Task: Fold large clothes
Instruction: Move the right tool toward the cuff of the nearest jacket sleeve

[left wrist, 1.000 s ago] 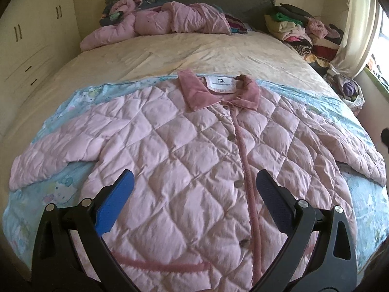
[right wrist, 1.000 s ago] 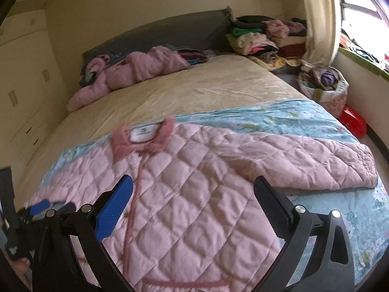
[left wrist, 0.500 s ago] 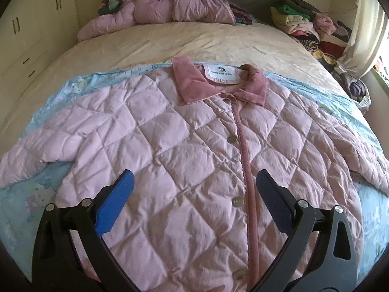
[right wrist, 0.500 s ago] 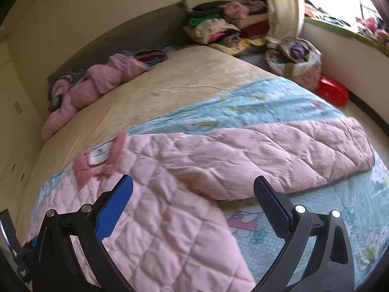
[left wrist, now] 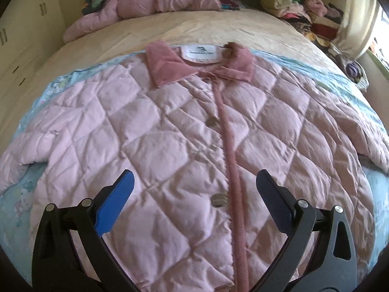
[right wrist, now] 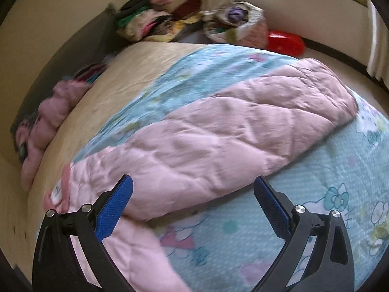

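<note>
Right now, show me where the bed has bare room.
Free: the beige sheet between the jacket's collar and the pink heap; also the blue blanket below the sleeve. Crowded: the clothes pile by the curtain.

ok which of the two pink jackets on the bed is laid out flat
The quilted pink jacket under the left gripper, buttoned, collar up, sleeves spread on the blue sheet. The other pink jacket lies bunched up by the headboard.

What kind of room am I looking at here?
A bedroom in someone's home, most likely. A pink quilted jacket lies spread on a bed with a cartoon-print blue sheet, and stacked folded clothes sit beside the headboard.
</note>
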Tool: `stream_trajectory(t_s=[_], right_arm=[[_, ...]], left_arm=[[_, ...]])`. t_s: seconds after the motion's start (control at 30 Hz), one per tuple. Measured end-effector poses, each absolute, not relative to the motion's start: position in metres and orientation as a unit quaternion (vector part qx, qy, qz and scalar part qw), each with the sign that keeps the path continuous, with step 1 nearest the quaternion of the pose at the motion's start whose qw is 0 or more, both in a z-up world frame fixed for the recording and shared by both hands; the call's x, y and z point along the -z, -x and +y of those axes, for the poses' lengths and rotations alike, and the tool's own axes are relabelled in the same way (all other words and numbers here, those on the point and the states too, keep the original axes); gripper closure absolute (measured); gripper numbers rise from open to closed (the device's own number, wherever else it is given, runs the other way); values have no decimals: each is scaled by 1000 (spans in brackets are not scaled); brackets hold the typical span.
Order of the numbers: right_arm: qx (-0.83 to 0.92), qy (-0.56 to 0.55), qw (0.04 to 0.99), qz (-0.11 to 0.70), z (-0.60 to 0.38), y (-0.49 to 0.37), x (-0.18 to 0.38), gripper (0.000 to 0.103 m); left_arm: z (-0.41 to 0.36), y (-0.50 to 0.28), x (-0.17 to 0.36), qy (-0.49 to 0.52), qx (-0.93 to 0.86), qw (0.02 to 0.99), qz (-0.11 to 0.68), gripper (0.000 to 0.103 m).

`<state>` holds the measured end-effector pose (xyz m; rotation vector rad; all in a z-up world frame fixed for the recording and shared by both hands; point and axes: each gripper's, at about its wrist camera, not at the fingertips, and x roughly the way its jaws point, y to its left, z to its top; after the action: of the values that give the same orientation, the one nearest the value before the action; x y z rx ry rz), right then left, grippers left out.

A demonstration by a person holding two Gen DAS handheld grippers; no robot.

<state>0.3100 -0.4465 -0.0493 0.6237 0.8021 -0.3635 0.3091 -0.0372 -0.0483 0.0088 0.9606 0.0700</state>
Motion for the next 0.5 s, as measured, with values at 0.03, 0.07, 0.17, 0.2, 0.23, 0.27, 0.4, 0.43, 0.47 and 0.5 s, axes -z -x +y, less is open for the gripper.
stream_trajectory(t_s=[0.03,0.07,0.17,0.2,0.23,0.27,0.4,0.43,0.47,0.5], right_arm=[[186,-302,855,379,-456,-309,52,4],[195,-307,852,377,-463,-308,55,4],[218,-336,836,374,-490,-303,65,4],[228,-349,829,373,-501,-301,70,4],[236,-358,823,372,-510,-299,73,4],[245,-365,818,372,-519,-298,77,4],[271,-394,794,376,-554,-296,94,4],[275,-403,788,376,-560,-294,98,4],[276,-415,782,373,-568,-293,102,4],[278,-423,779,371,-573,-292,105,4]], left_arm=[[-40,-309,48,-10,-32,887,461,9],[-43,-308,47,-13,-30,888,459,9],[-51,-309,45,-12,-21,890,455,9],[-55,-309,45,-12,-16,890,456,9],[-58,-309,44,-13,-12,890,456,9],[-63,-309,44,-14,-4,890,456,9],[-84,-304,43,-26,23,889,457,9],[-87,-303,43,-27,27,889,457,9],[-92,-302,44,-29,34,888,457,9],[-95,-301,44,-31,37,888,457,9]])
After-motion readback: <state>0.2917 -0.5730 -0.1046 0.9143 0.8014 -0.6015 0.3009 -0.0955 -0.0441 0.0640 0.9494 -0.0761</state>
